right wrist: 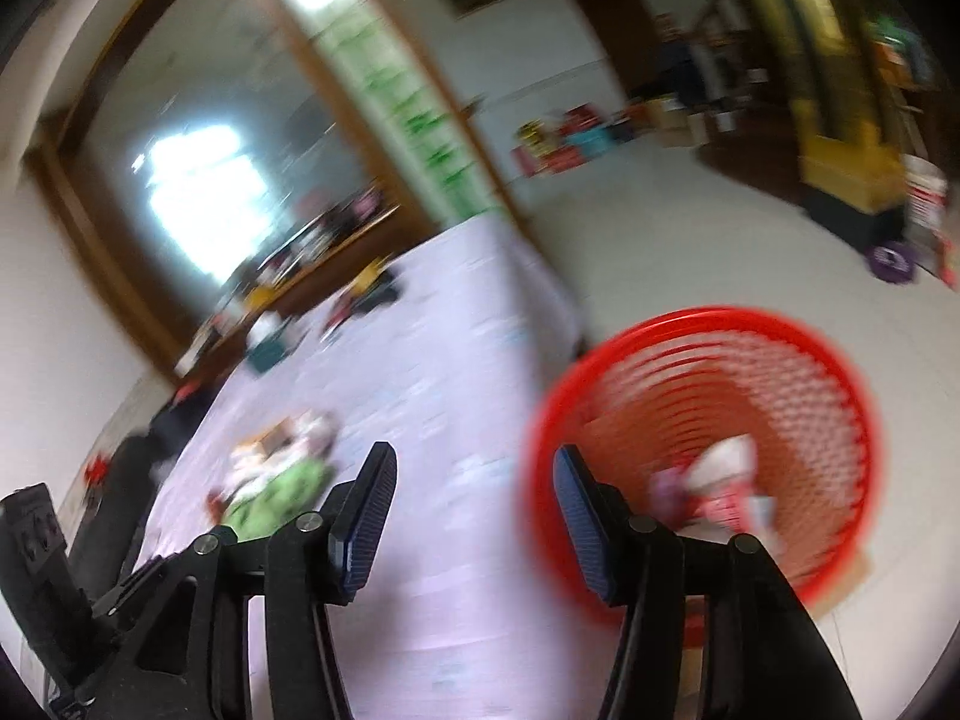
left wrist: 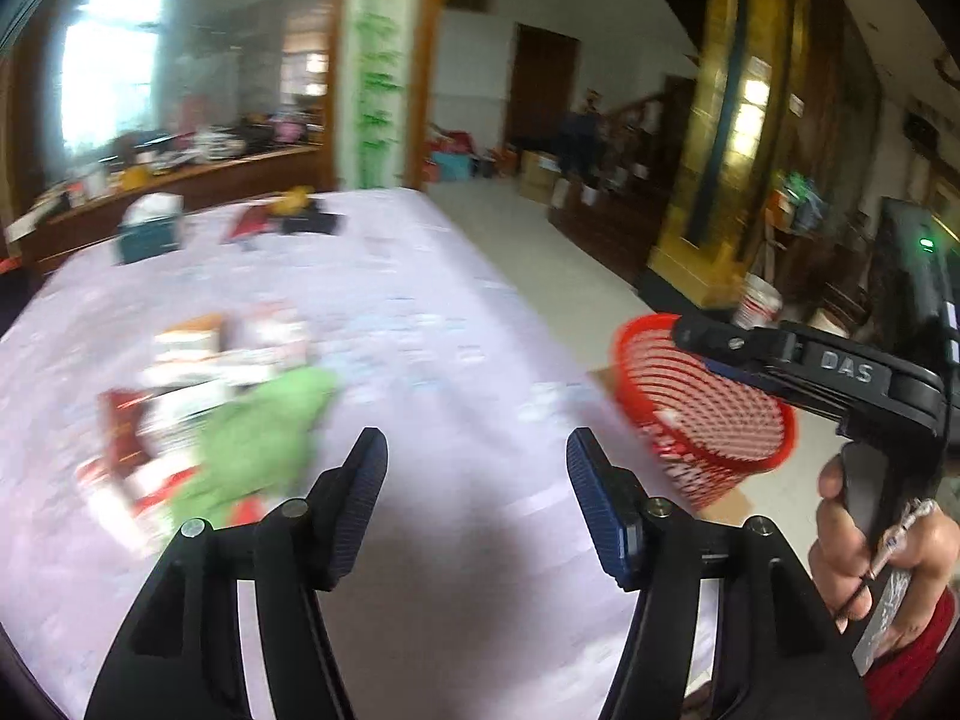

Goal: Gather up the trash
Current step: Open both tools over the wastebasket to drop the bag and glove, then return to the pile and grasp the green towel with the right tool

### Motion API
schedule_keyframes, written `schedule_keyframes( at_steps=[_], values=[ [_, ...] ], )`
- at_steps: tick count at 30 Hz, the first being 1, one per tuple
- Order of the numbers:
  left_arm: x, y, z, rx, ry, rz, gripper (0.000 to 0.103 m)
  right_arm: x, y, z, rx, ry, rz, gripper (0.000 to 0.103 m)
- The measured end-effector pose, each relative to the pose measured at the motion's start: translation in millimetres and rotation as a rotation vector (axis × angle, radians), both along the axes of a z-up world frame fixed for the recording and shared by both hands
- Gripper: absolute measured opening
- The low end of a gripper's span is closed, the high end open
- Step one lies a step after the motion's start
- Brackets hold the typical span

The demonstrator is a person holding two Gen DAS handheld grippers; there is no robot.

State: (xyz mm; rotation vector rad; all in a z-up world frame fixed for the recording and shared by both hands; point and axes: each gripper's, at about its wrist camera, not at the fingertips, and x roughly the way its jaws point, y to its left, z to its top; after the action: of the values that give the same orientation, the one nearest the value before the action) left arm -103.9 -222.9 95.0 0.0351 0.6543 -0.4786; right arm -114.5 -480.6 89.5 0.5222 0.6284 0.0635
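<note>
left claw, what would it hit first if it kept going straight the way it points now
Probably the bare pale pink tablecloth. The open, empty left claw aims down at it, between the blurred green-and-red litter pile and the red mesh plastic basket. Blur leaves depth unclear.

Left claw (left wrist: 477, 459) jaws apart and empty, right claw (right wrist: 474, 474) likewise, angled downward

Probably a lived-in home: clothed table (left wrist: 420, 276), cluttered sideboard (left wrist: 180, 168), wooden doors (left wrist: 543, 84).

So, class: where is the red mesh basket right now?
The red mesh basket stands on the floor just off the table's right edge, lower right in both wrist views, with some trash already inside.
</note>
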Motion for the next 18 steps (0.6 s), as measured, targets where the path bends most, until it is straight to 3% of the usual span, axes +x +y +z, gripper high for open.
schedule_keyframes(
  at_steps=[5,10,18],
  values=[
    [-9,83,-5,0.021,-0.031,0.172,0.066,42,85,-16,0.022,0.055,0.182,0.067],
    [2,149,-25,-0.010,0.040,0.313,0.066,88,156,-52,0.057,0.151,0.303,0.068],
    [29,208,-48,-0.099,0.128,0.433,0.066,129,200,-73,0.077,0.207,0.358,0.078]
  ],
)
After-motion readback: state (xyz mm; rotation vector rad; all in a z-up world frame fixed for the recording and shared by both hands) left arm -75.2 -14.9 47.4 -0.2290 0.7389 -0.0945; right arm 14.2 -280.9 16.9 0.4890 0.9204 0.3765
